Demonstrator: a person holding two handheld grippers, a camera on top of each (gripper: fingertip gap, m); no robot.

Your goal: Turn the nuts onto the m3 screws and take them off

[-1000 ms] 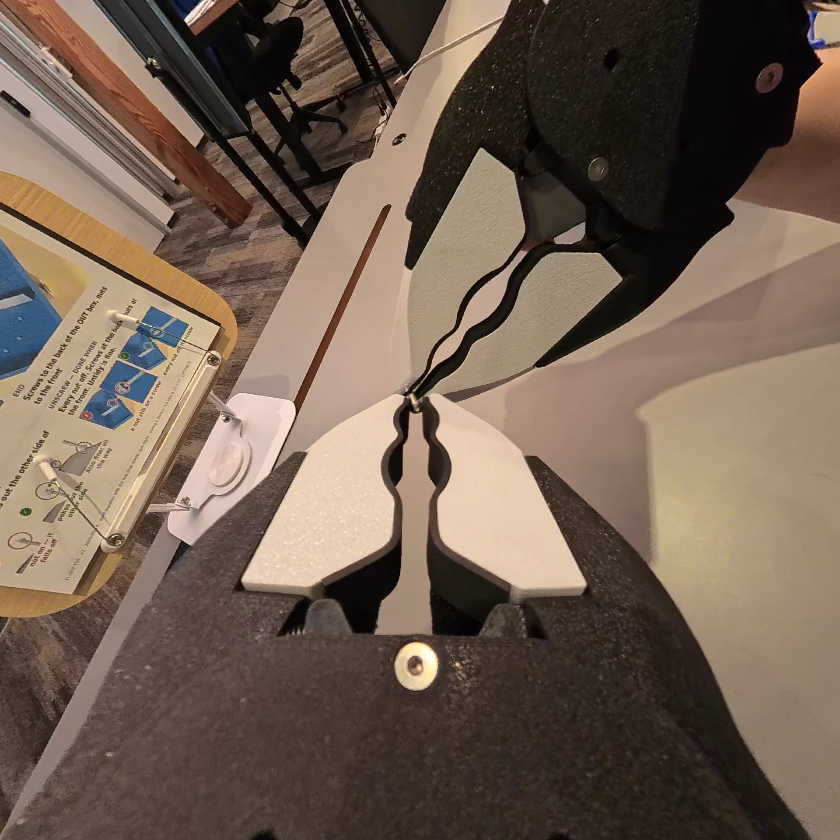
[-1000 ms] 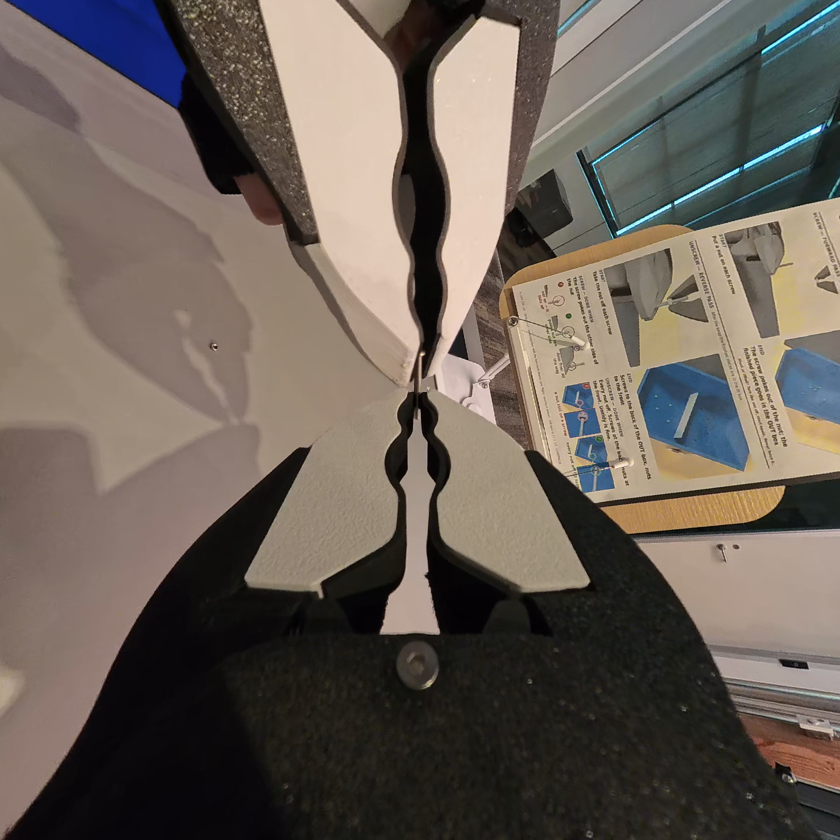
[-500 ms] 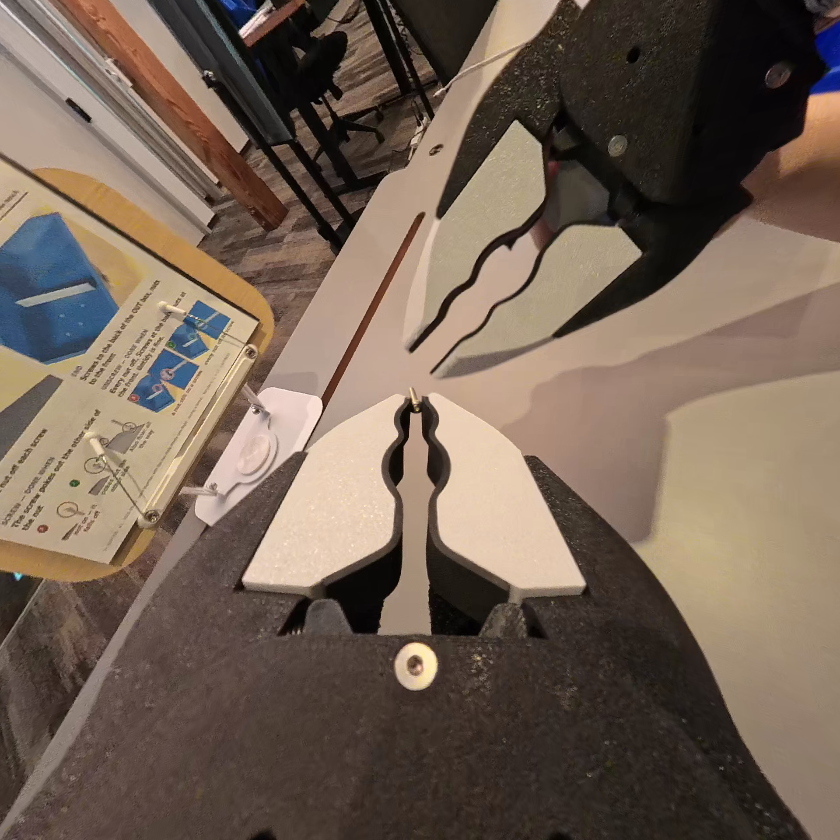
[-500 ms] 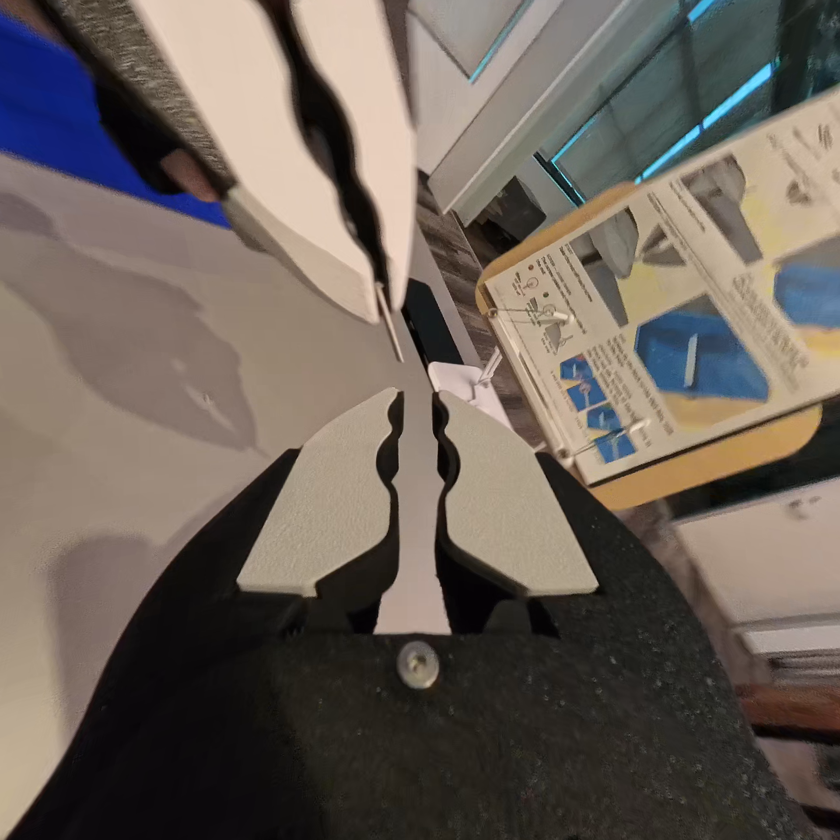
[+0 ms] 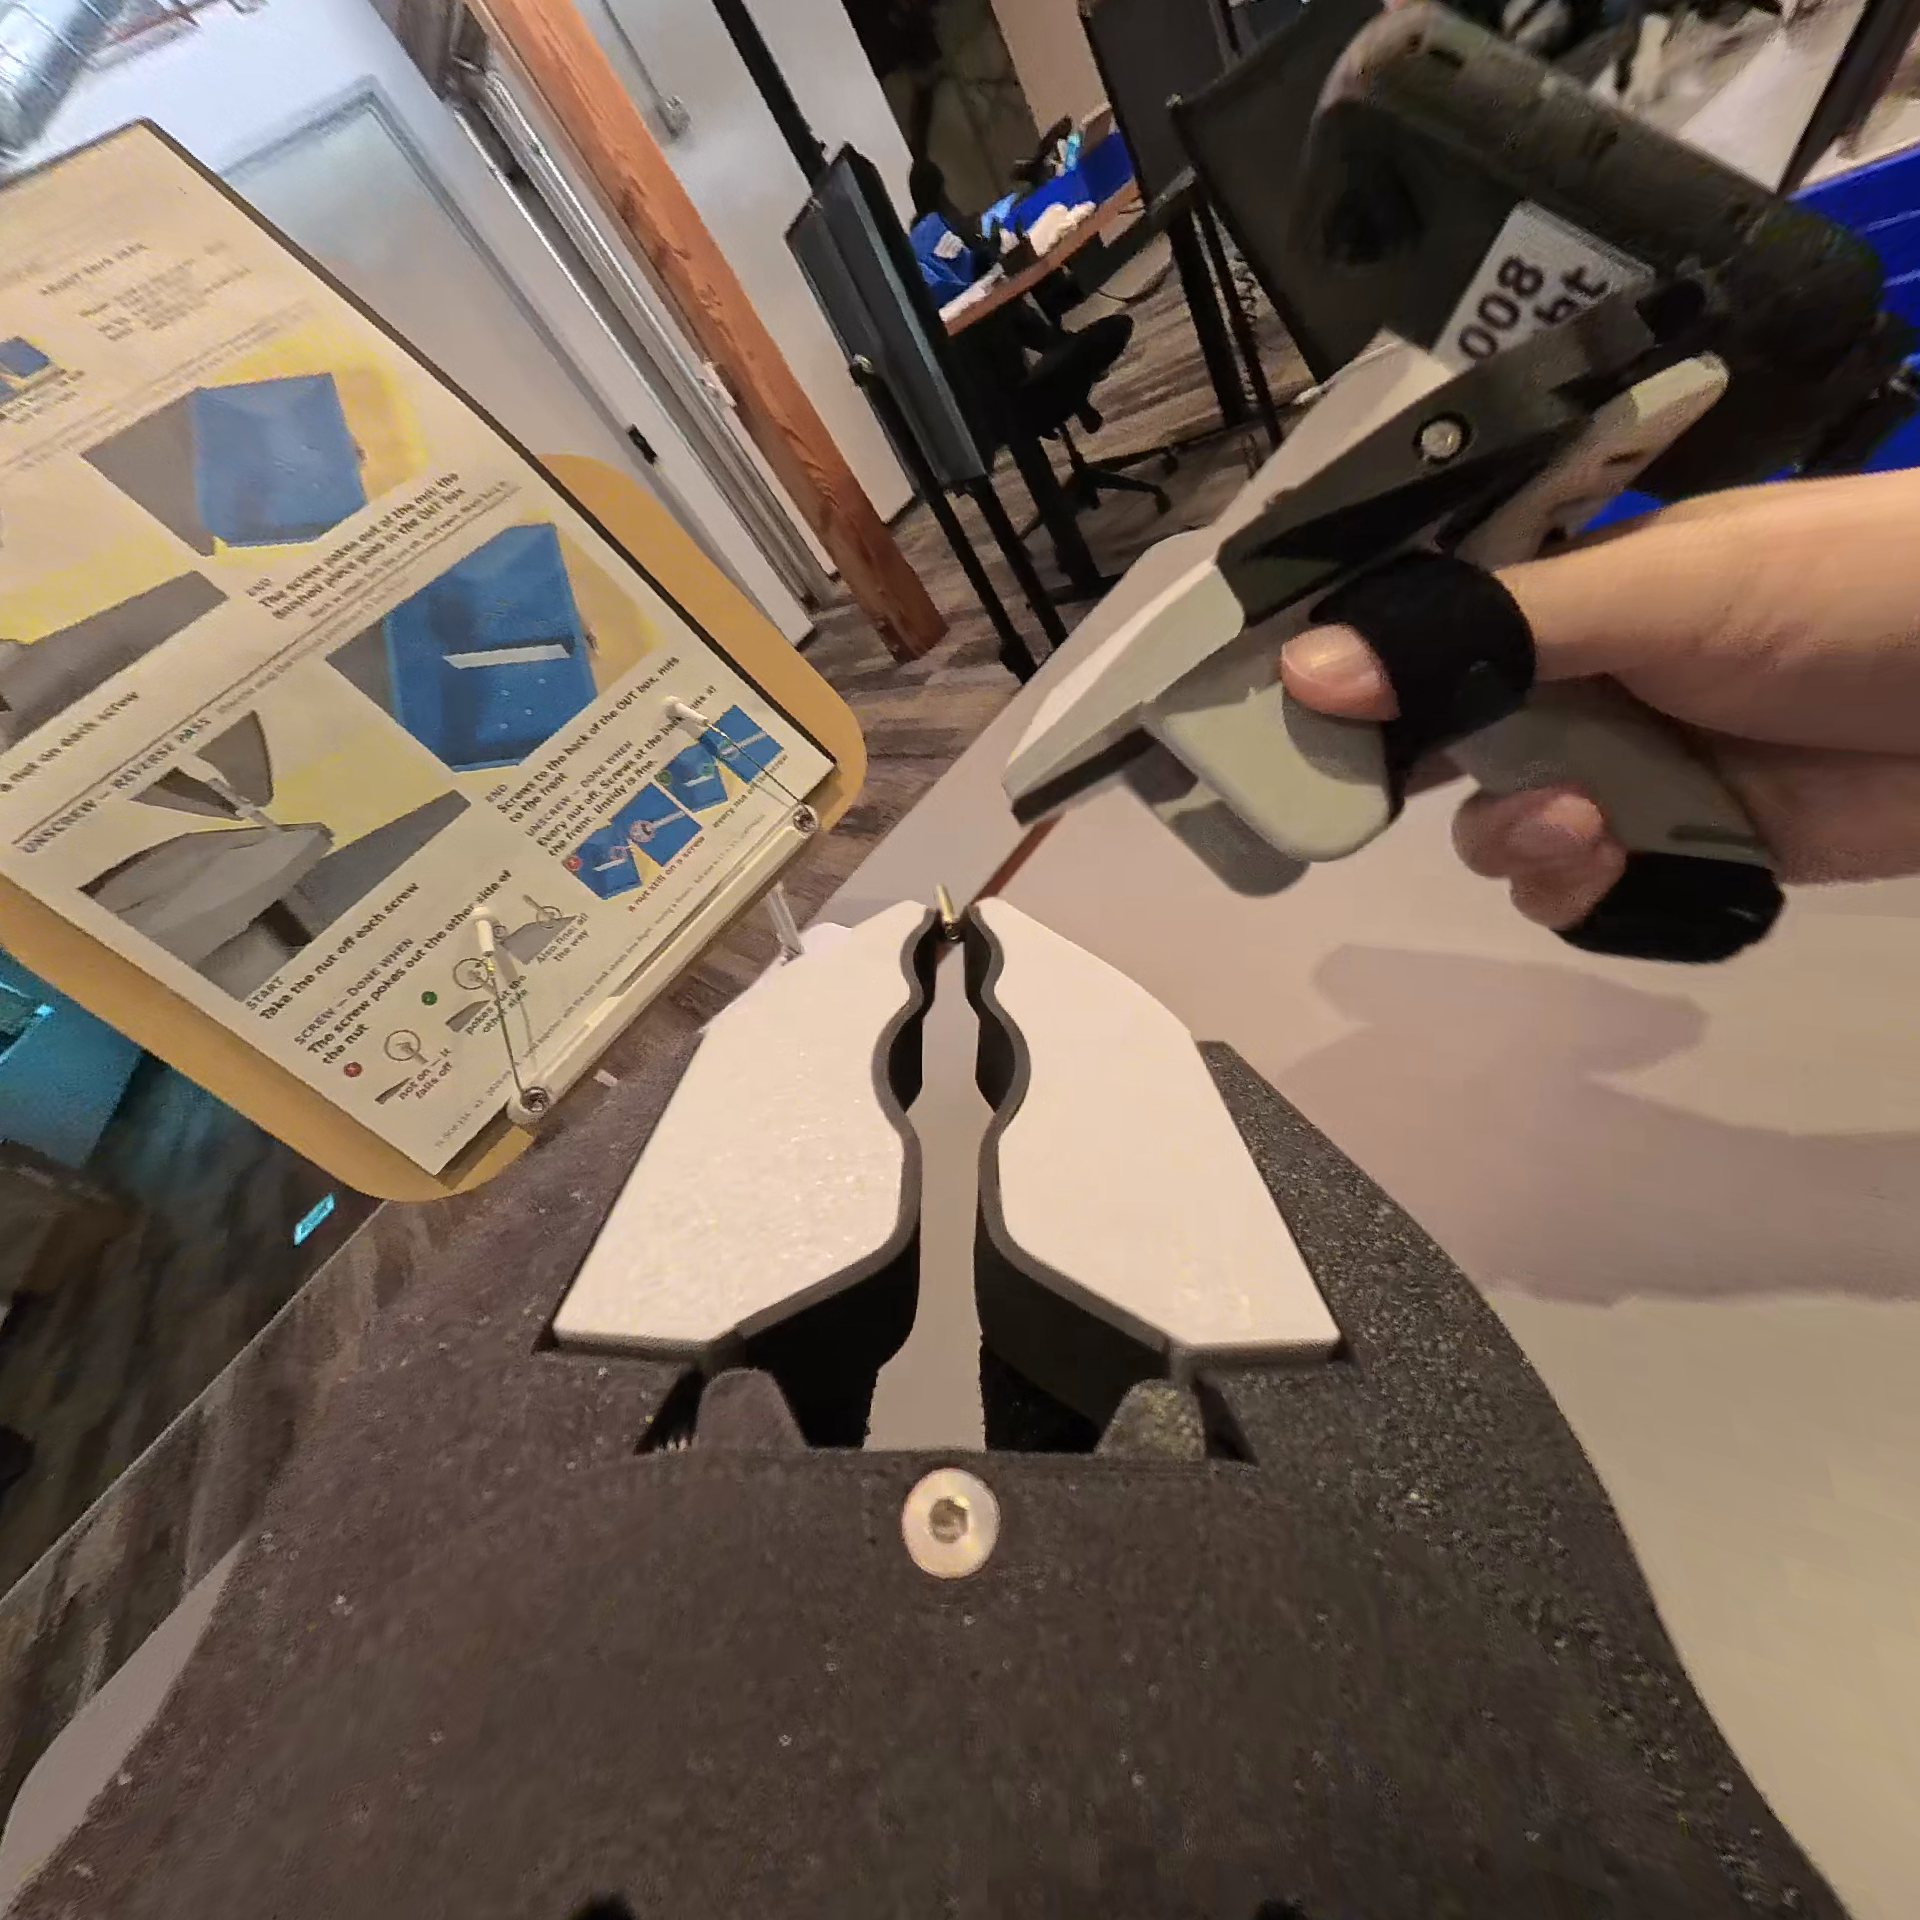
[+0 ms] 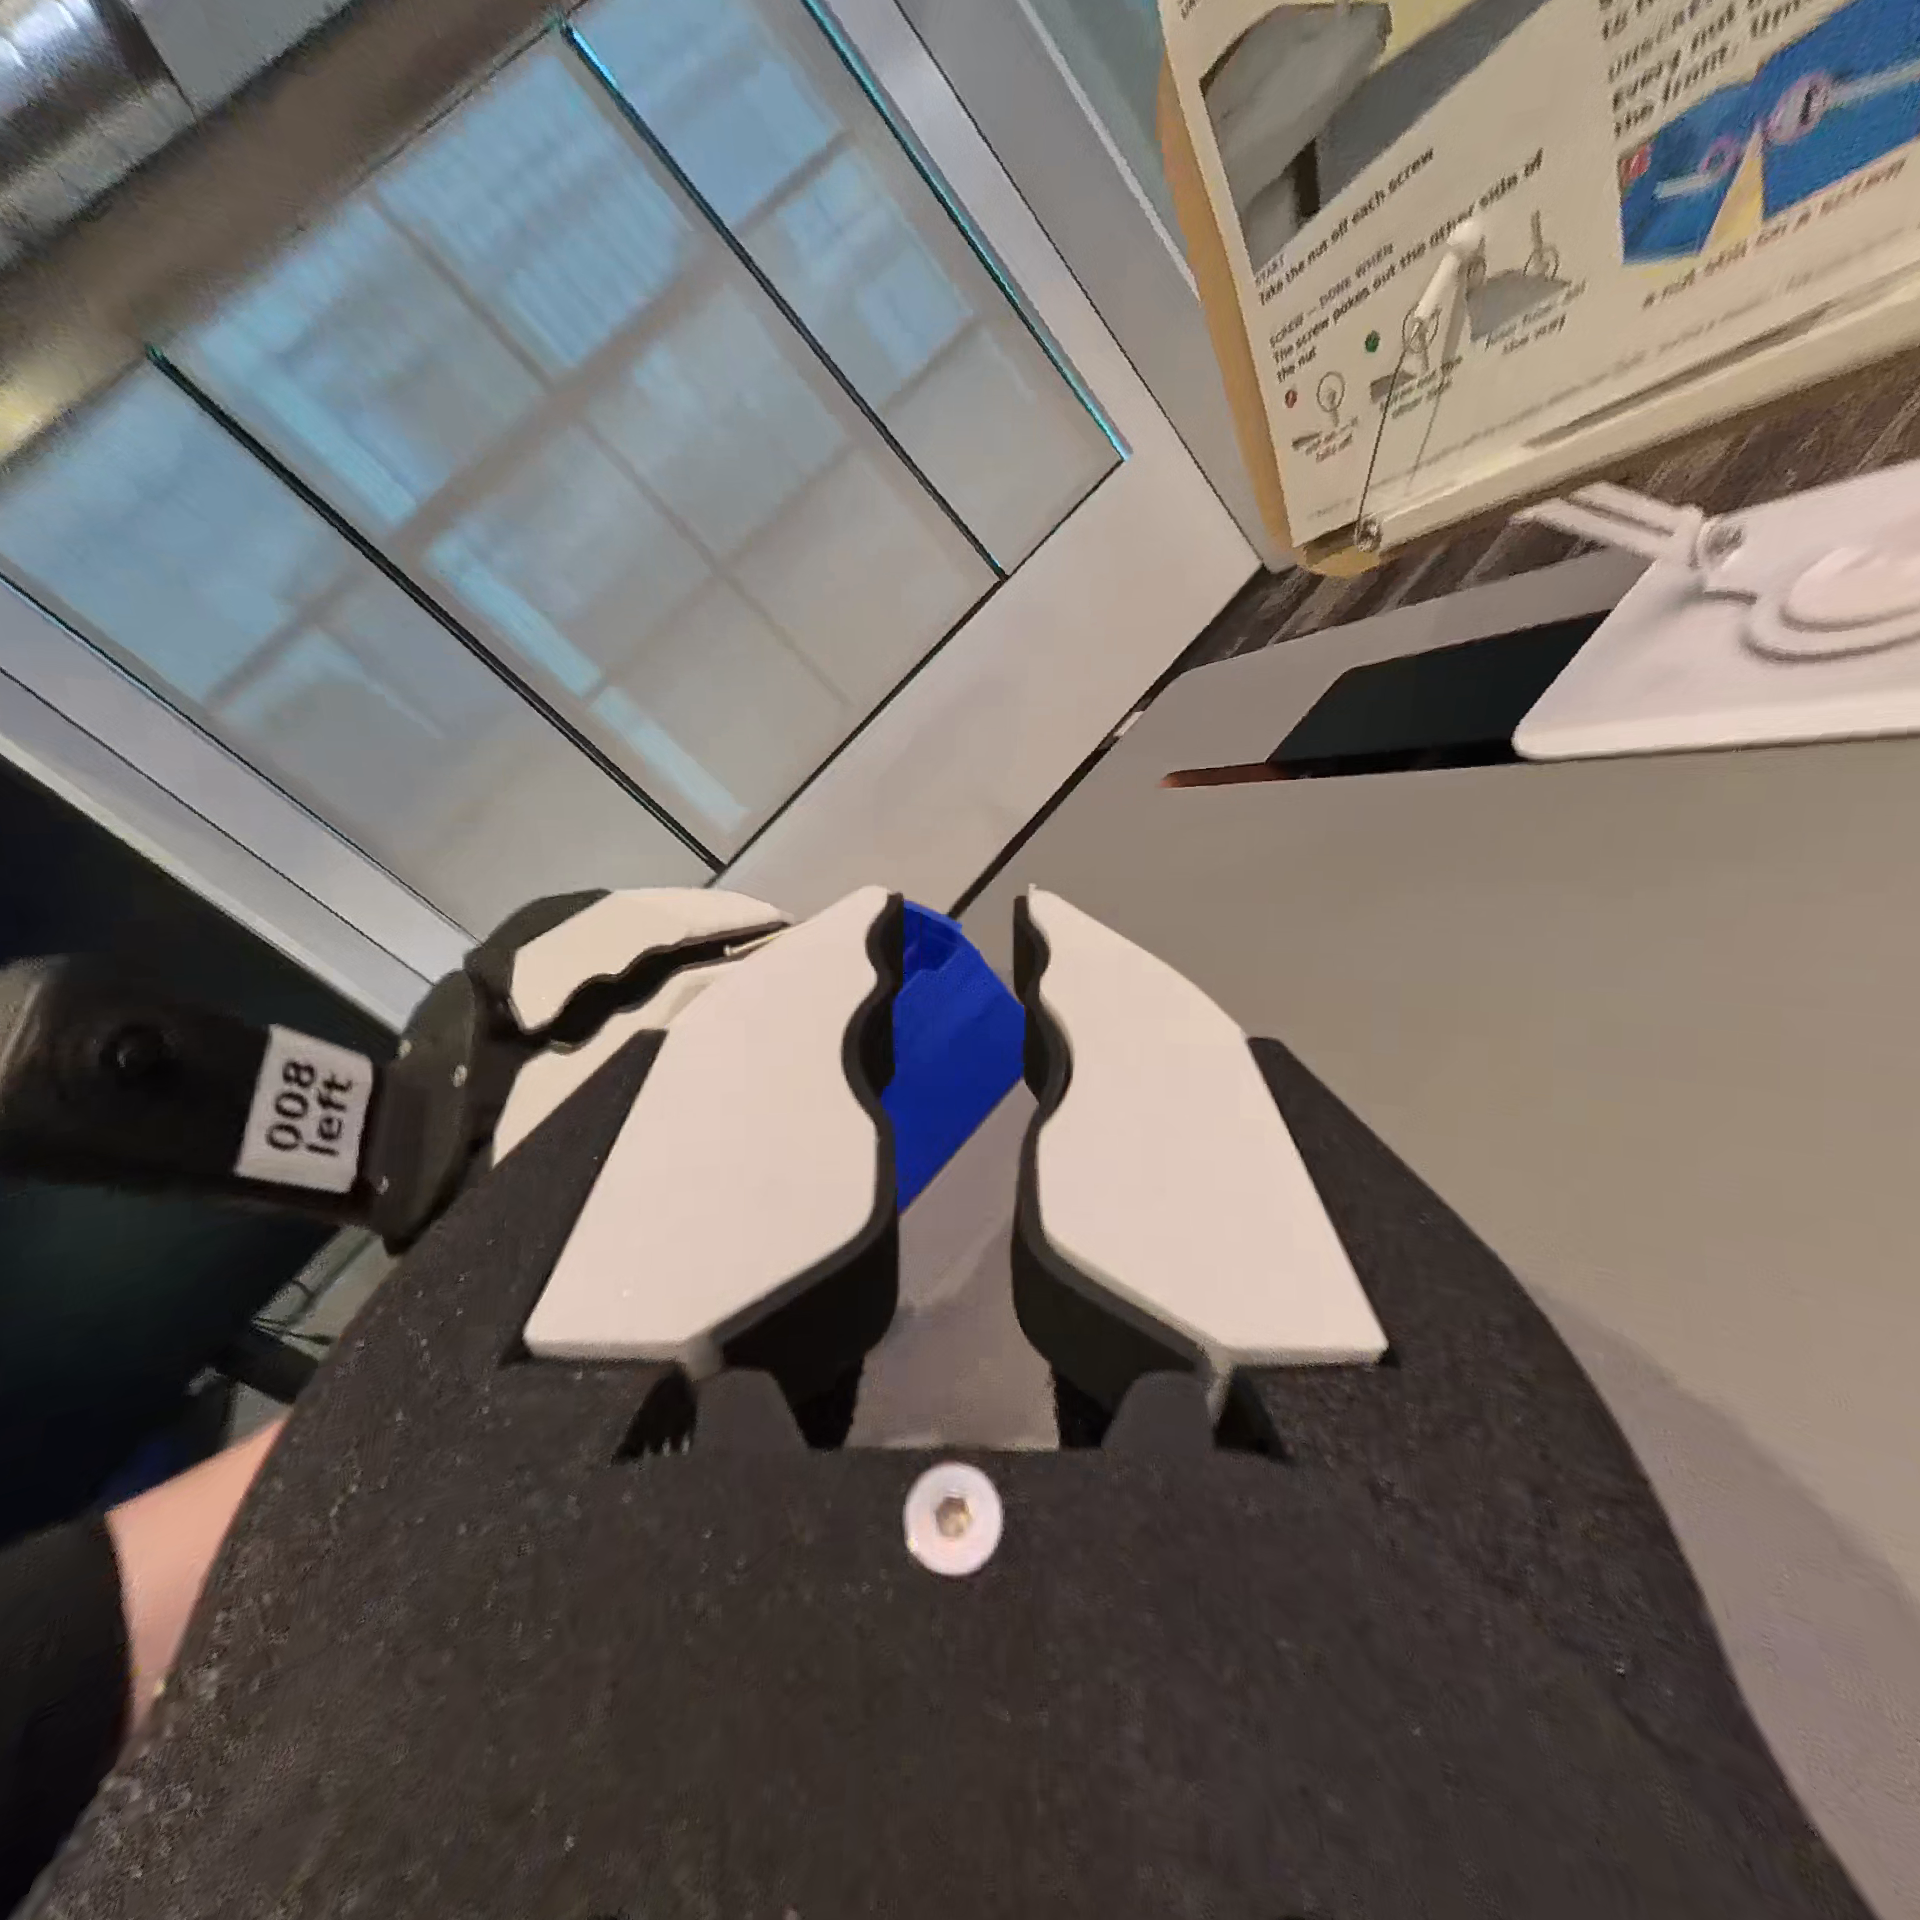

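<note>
My left gripper (image 5: pixel 948 912) is shut on a small metal screw (image 5: pixel 947 925) that sticks out of its fingertips, held above the grey table (image 5: pixel 1558 1091). Whether a nut sits on the screw is too small to tell. My right gripper (image 6: pixel 958 899) is open and empty. In the left wrist view it (image 5: pixel 1023 795) hangs side-on to the upper right, held by a hand (image 5: pixel 1662 675), apart from the screw. In the right wrist view the left gripper (image 6: pixel 764 937) is at the left with the screw tip (image 6: pixel 750 943) showing. A blue box (image 6: pixel 951 1039) shows between my right fingers.
An instruction board (image 5: pixel 343 727) on a wooden backing stands at the table's left edge, on a white stand base (image 6: pixel 1766 665). A dark slot (image 6: pixel 1403 717) runs along the table near it. Desks and chairs (image 5: pixel 1039 364) stand beyond the table. My hands' fingertips stand some 5 cm from each other. My right gripper's tips are some 35 cm from the white stand base (image 6: pixel 1766 665).
My right gripper opened, let go at the screw's tip and pulled away, swinging off to the side. My left gripper stayed shut on the screw and tilted up.
</note>
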